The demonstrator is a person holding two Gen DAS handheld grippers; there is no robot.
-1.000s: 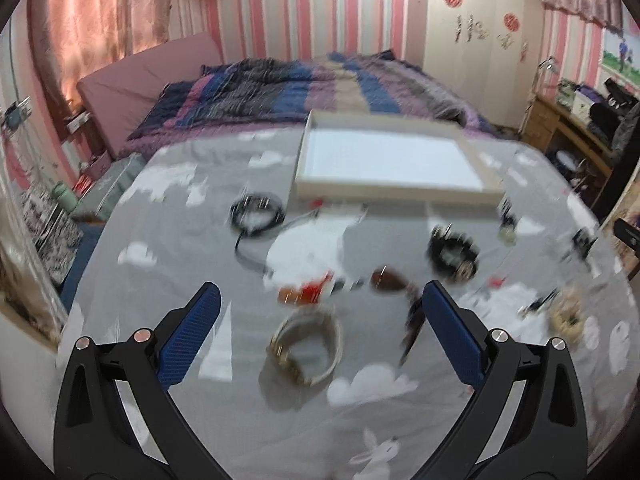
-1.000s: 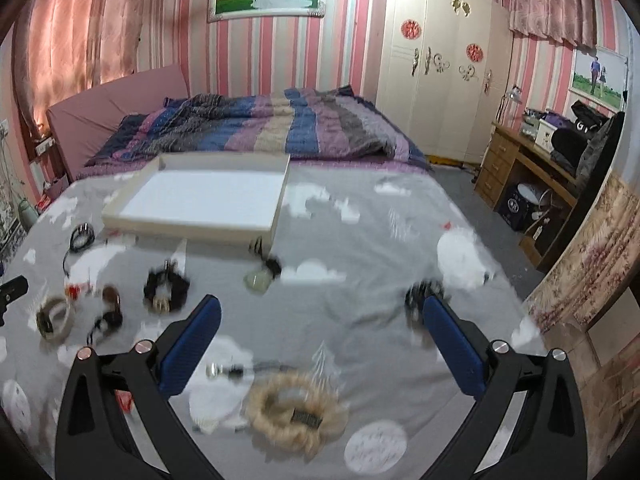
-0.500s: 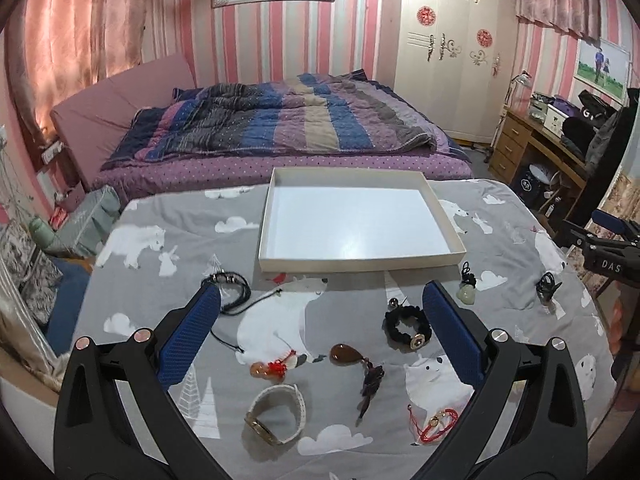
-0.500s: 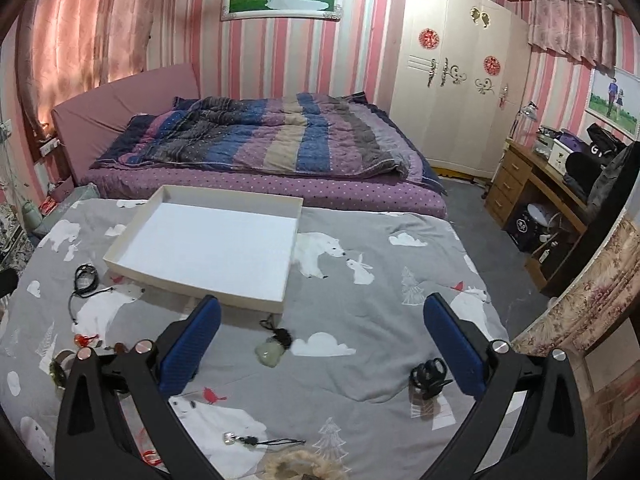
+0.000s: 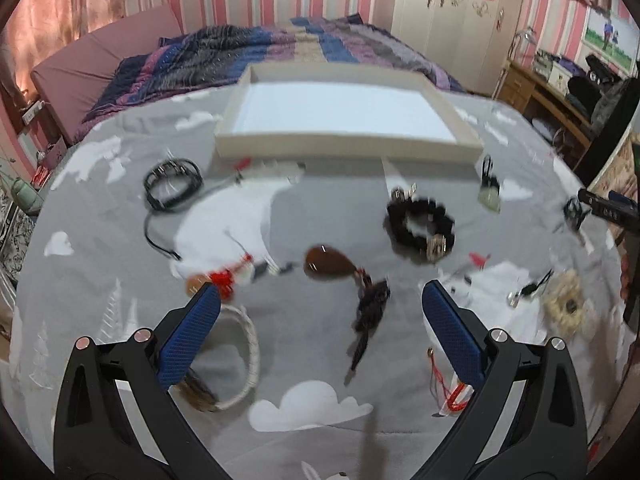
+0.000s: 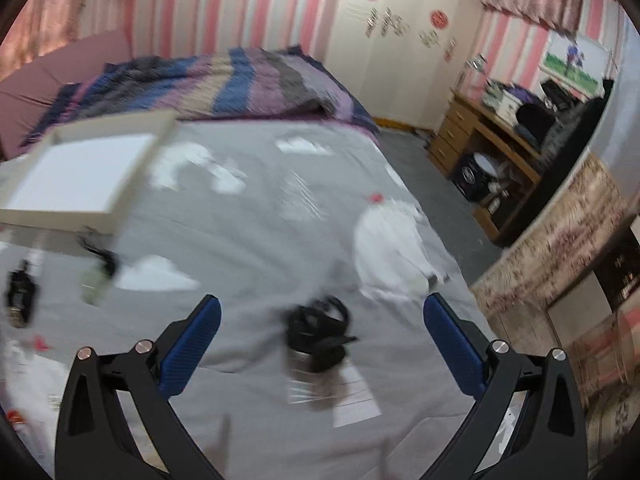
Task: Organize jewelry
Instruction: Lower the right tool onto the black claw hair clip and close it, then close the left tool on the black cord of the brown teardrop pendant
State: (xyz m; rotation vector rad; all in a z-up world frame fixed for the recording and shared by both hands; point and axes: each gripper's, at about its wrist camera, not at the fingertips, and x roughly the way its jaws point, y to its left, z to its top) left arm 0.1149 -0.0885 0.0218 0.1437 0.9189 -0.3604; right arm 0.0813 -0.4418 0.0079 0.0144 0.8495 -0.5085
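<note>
Left wrist view: we find the white tray (image 5: pixel 348 142) at the far edge of the grey cloth (image 5: pixel 300 344) bare, so nothing is sorted yet. Our left gripper (image 5: pixel 320 336) has its jaws wide apart, empty, above the brown pendant (image 5: pixel 328 266); the black bead bracelet (image 5: pixel 420 226), black cord (image 5: pixel 172 186) and white bangle (image 5: pixel 244 356) lie loose around it. Our right gripper (image 6: pixel 322 344), jaws likewise apart, hovers over a black piece (image 6: pixel 318 330) near the cloth's right edge. We judge the whole task outstanding.

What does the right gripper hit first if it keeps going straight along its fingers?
Most likely the black jewelry piece lying on the grey cloth, centred between the open right gripper fingers. Blur hides the depth.
</note>
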